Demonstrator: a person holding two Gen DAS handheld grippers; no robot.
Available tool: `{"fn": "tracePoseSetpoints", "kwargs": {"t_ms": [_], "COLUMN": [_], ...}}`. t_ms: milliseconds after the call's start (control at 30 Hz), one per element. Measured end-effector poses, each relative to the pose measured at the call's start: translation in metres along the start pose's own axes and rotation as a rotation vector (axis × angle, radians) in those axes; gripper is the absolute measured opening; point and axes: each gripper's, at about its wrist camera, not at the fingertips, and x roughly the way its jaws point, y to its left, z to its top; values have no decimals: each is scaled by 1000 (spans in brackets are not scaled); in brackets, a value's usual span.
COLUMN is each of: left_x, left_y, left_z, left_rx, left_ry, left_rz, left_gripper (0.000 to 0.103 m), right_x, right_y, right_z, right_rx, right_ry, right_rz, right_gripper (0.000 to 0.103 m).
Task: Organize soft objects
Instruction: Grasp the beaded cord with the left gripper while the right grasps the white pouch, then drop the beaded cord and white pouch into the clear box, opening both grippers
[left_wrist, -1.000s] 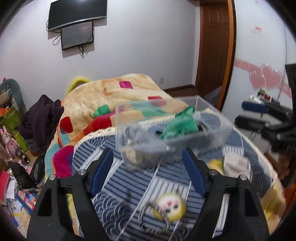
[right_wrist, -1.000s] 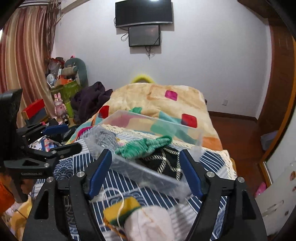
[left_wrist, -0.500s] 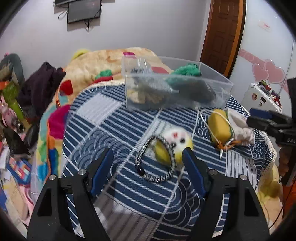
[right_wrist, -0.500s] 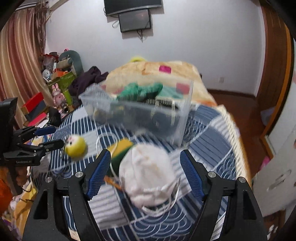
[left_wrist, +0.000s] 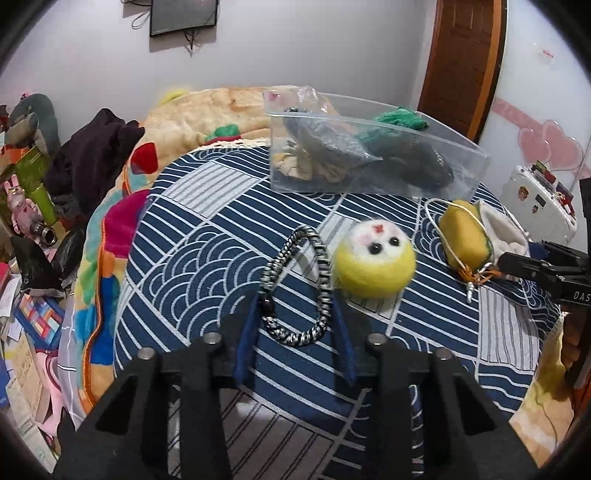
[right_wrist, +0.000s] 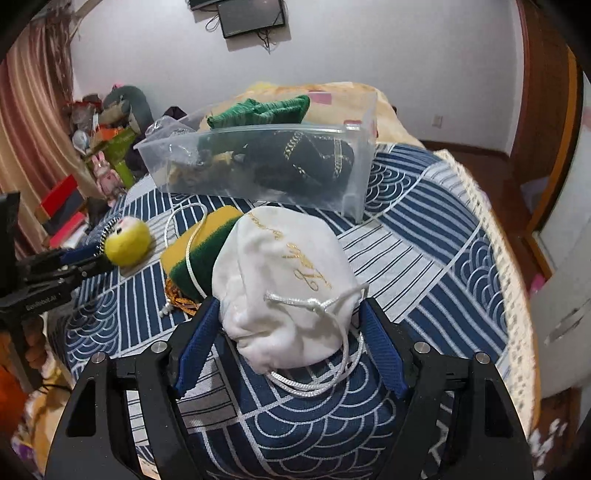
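Observation:
A black-and-white braided loop (left_wrist: 295, 288) lies on the blue patterned table (left_wrist: 192, 266), attached to a yellow felt ball with a face (left_wrist: 373, 262). My left gripper (left_wrist: 295, 306) is open, with its fingers on either side of the loop. A white drawstring pouch (right_wrist: 284, 291) lies between the open fingers of my right gripper (right_wrist: 290, 310); whether they touch it is unclear. A yellow-green sponge (right_wrist: 195, 251) lies beside the pouch. A clear plastic box (left_wrist: 369, 147) at the back holds green and dark soft items.
A bed with a colourful blanket (left_wrist: 207, 114) lies behind the table. Clutter and boxes (left_wrist: 29, 295) sit on the floor at the left. A white case (left_wrist: 535, 199) stands at the right. The table's lace edge (right_wrist: 498, 258) drops off to the right.
Both grippers have dropped towards the table and moved forward. The left one now straddles the braided loop and the right one now straddles the white pouch. Both have narrowed.

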Motion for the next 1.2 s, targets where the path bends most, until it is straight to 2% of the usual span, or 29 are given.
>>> {"fn": "tracePoseSetpoints", "kwargs": {"t_ms": [67,167,233,333,667,967,1200], "left_x": [0,-2,-4,-6,-29,-53,-56], "left_y": [3,6,7,10,12,-9,-23], "left_z": [0,0,0,1,20,54,89], "left_rx": [-14,-24,-31,-45,-48,21,46], "left_ry": [-3,-7,-14,-20,-91,-200,-272], "left_rz": [-3,-4,-1,-5,-5,-13,-31], "left_gripper": [29,22,20,17,15,15,15], "right_x": [-2,-5,-6,-13,-44,-70,-71], "right_y": [0,2,5,6,8,11,11], "right_z": [-1,-2,-2,-3,9,39,67], "right_rx": [3,-3,-1,30,40,20,-2], "right_ry": [-7,-12,-19,-40,-145,-272,-345], "right_rz": [15,33,37,42,13,7,-8], "right_gripper": [60,43,24,19,17,17,17]}}
